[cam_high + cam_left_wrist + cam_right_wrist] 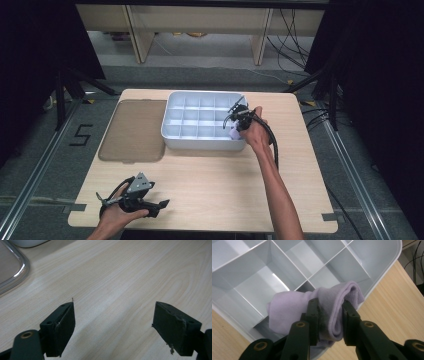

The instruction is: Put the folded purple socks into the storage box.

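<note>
From above, the right gripper (239,121) sits at the near right corner of the white divided tray (172,134), with a bit of pale lilac cloth (234,133) showing just beneath it at the tray's rim. A brownish translucent lid (132,131) lies flat on the wooden table (215,185) just left of the tray. The left gripper (150,205) rests low over the near left part of the table, well apart from the tray.

In the left gripper view, its two black jaws stand wide apart with nothing between them, bare wood below, and the lid's (12,267) rounded edge at the upper left.

In the right gripper view, the jaws pinch a fold of the rolled lilac cloth (312,307), which hangs over a compartment (262,320) at the tray's (387,267) corner; whether it touches the bottom I can't tell.
</note>
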A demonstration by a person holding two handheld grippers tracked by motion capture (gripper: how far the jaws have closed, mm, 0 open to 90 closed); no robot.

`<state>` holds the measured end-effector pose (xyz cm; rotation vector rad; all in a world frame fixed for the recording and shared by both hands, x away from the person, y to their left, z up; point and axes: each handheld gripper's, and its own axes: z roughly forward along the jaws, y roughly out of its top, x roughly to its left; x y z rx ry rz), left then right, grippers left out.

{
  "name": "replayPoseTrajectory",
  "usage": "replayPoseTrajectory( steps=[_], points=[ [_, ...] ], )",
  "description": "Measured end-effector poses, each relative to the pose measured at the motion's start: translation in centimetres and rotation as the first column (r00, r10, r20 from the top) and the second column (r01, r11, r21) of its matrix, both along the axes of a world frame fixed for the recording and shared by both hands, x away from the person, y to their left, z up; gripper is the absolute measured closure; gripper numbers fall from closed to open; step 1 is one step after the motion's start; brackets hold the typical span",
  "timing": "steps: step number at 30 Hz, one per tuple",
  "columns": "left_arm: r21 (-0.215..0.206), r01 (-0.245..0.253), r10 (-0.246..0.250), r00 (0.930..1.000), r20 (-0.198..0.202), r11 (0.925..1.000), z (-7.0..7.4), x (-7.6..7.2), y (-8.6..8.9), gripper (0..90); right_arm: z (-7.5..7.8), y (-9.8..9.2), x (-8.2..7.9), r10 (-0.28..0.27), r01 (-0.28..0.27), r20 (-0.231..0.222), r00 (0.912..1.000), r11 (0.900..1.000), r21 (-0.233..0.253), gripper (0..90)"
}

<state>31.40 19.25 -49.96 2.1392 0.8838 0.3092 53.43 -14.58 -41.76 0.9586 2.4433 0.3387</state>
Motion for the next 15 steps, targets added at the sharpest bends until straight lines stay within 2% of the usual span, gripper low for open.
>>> replayPoseTrajectory(
  steps=[1,2,4,8,9,11,12,14,15],
  points=[
    [-0.001,0.001,-0.001,1.0,-0.001,1.0,0.0,0.0,0.0,17.5,-0.2,0.1,-0.1,-0.009,0.009,-0.005,0.9999,1.0,0.0,72.1],
    [0.0,0.002,-0.002,1.0,-0.003,1.0,0.0,0.0,0.0,17.5,-0.4,0.2,0.0,0.008,-0.008,-0.006,0.9999,1.0,-0.013,72.1],
    [0.02,0.013,-0.013,0.9999,-0.004,0.9997,0.0,0.0,0.1,17.5,-0.8,0.2,0.1,0.009,-0.009,-0.011,0.9999,1.0,-0.016,72.0],
    [0.014,0.008,-0.008,1.0,-0.005,0.9999,0.0,0.0,0.0,17.6,-1.4,0.2,0.2,0.023,-0.023,-0.02,0.9996,0.999,-0.024,72.0],
    [-0.002,-0.005,0.005,0.9999,-0.009,1.0,-0.1,-0.1,-0.1,17.6,-1.4,0.2,0.2,0.026,-0.026,-0.022,0.9994,0.999,-0.028,72.0],
    [0.012,0.005,-0.005,1.0,-0.005,0.9999,-0.1,0.0,0.0,17.6,-1.4,0.2,0.2,0.017,-0.017,-0.025,0.9995,1.0,-0.021,72.0],
    [0.004,0.001,-0.001,1.0,-0.005,1.0,-0.1,-0.1,-0.1,17.6,-1.5,0.2,0.1,0.024,-0.025,-0.037,0.999,0.999,-0.026,71.9],
    [0.013,0.005,-0.005,1.0,-0.005,0.9999,-0.1,0.0,0.0,17.6,-1.7,0.3,0.2,0.05,-0.052,-0.053,0.9974,0.998,-0.045,71.9],
    [0.012,0.005,-0.005,1.0,-0.005,0.9999,-0.1,0.0,0.0,17.7,-1.9,0.5,0.1,0.03,-0.033,-0.058,0.9979,0.998,-0.047,71.9]
  ],
)
